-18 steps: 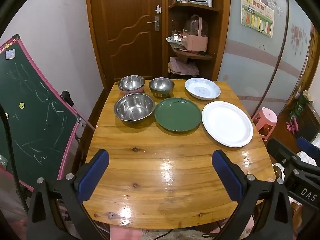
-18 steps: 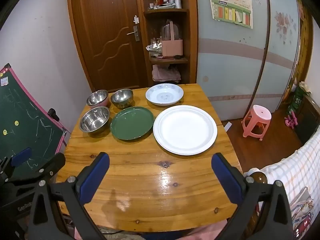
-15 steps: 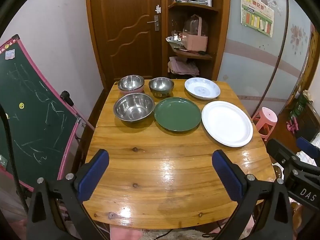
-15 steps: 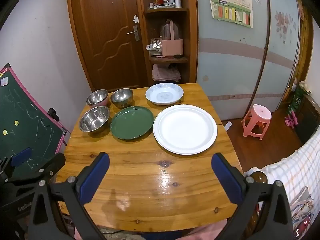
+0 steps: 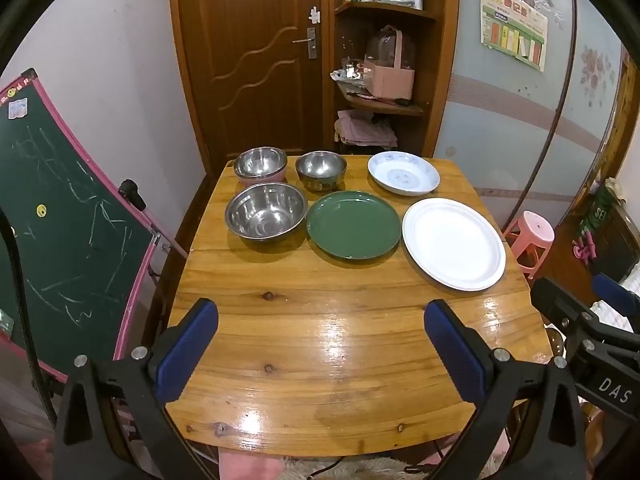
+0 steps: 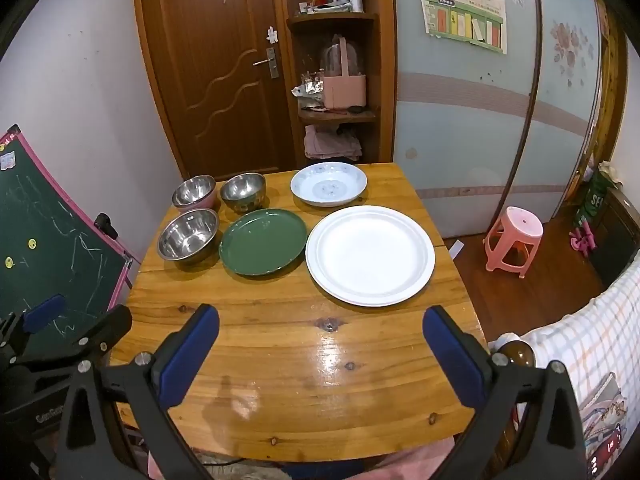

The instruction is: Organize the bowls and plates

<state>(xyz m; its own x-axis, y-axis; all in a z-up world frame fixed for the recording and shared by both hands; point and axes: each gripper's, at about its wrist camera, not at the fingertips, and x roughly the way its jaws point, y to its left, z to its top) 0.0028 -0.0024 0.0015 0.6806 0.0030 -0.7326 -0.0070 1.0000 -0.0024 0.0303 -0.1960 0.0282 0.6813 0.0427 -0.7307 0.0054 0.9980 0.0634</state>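
On the far half of the wooden table [image 5: 320, 340] stand a large steel bowl [image 5: 265, 211], a steel bowl with a pink outside [image 5: 261, 164], a small steel bowl [image 5: 321, 169], a green plate [image 5: 353, 223], a large white plate [image 5: 453, 243] and a white patterned dish [image 5: 403, 172]. The same pieces show in the right wrist view: large white plate [image 6: 369, 254], green plate [image 6: 262, 240]. My left gripper [image 5: 320, 344] hangs open over the near table, nothing between its blue pads. My right gripper [image 6: 320, 344] is open too, empty, well short of the plates.
A green chalkboard with a pink frame [image 5: 60, 216] leans at the table's left side. Behind the table are a brown door [image 5: 256, 60] and a corner shelf [image 5: 384, 96]. A pink stool [image 6: 514, 236] stands on the floor at the right, near a checked cloth [image 6: 576, 352].
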